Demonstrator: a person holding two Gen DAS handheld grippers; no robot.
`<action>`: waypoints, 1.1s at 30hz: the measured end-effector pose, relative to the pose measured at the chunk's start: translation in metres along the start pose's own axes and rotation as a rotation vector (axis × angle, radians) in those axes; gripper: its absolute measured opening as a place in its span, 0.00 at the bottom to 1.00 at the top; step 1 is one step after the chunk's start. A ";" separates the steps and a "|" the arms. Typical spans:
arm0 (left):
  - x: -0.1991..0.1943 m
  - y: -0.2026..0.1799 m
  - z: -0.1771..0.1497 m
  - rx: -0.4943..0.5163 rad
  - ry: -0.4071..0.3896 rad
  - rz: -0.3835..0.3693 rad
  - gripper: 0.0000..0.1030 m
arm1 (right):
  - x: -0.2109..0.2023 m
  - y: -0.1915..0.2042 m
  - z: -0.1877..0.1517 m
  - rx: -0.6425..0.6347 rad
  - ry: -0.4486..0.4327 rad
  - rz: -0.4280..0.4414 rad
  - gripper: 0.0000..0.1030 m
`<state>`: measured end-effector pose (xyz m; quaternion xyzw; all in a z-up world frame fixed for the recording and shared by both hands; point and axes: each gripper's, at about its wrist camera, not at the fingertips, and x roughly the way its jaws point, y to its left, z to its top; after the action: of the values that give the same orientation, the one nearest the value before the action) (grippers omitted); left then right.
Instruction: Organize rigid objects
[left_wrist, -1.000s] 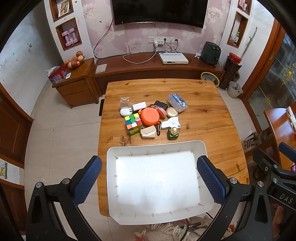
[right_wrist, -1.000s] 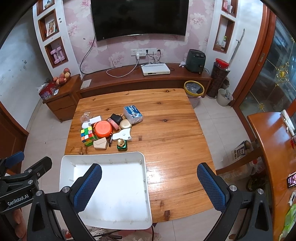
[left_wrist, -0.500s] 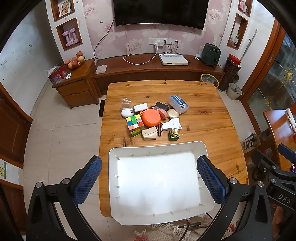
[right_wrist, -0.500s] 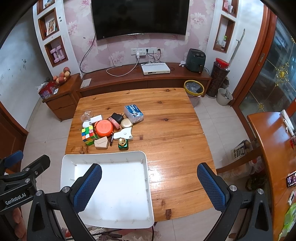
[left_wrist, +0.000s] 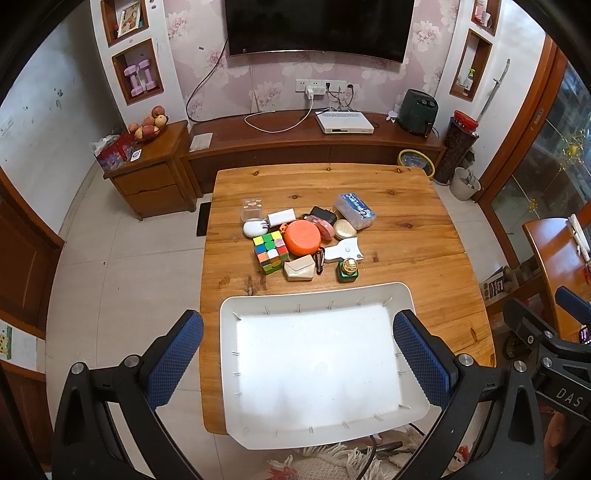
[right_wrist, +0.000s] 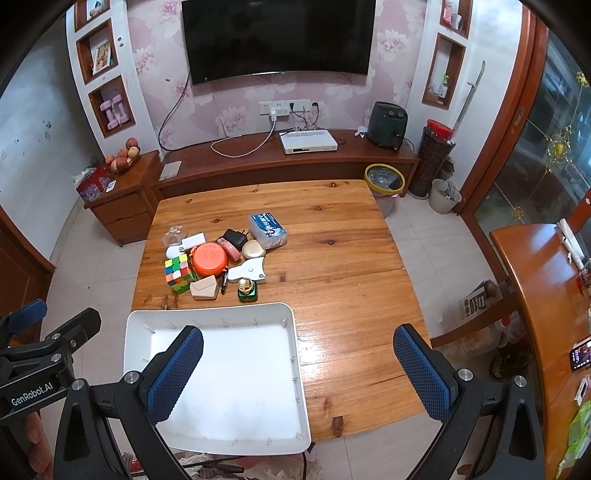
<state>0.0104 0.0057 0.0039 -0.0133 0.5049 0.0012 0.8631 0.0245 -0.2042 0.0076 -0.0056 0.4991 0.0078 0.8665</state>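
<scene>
A white tray (left_wrist: 406, 291) lies empty at the near edge of the wooden table (left_wrist: 406, 229); it also shows in the right wrist view (right_wrist: 295, 332). Beyond it is a cluster of small objects: a colour cube (left_wrist: 270, 252), an orange round case (left_wrist: 303, 238), a beige pouch (left_wrist: 300, 267), a green bottle with a gold cap (left_wrist: 347, 270), a white scraper (left_wrist: 345, 251) and a clear blue-labelled box (left_wrist: 355, 210). My left gripper (left_wrist: 298, 365) is open, high above the tray. My right gripper (right_wrist: 298, 369) is open, high above the tray's right edge.
A low wooden cabinet (left_wrist: 155, 177) and TV bench (left_wrist: 314, 144) stand behind the table. A yellow-rimmed bin (right_wrist: 382, 179) sits at the far right corner. A second wooden table (right_wrist: 535, 295) is on the right. The other gripper shows at each view's edge.
Both views have shifted slightly, so the table and tray sit a little lower and further right in frame. Both grippers stay open and nothing on the table has moved.
</scene>
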 end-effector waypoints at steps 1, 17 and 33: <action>-0.001 0.000 0.001 0.001 -0.002 0.001 0.99 | -0.001 0.000 -0.001 0.001 -0.001 0.000 1.00; -0.013 0.011 0.000 -0.009 -0.037 -0.001 0.99 | -0.014 0.010 0.002 -0.005 -0.015 -0.003 1.00; -0.007 0.048 0.036 -0.078 -0.101 0.023 0.99 | -0.008 0.019 0.014 -0.070 -0.039 -0.012 1.00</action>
<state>0.0374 0.0551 0.0269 -0.0413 0.4603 0.0313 0.8862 0.0318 -0.1850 0.0215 -0.0387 0.4815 0.0203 0.8754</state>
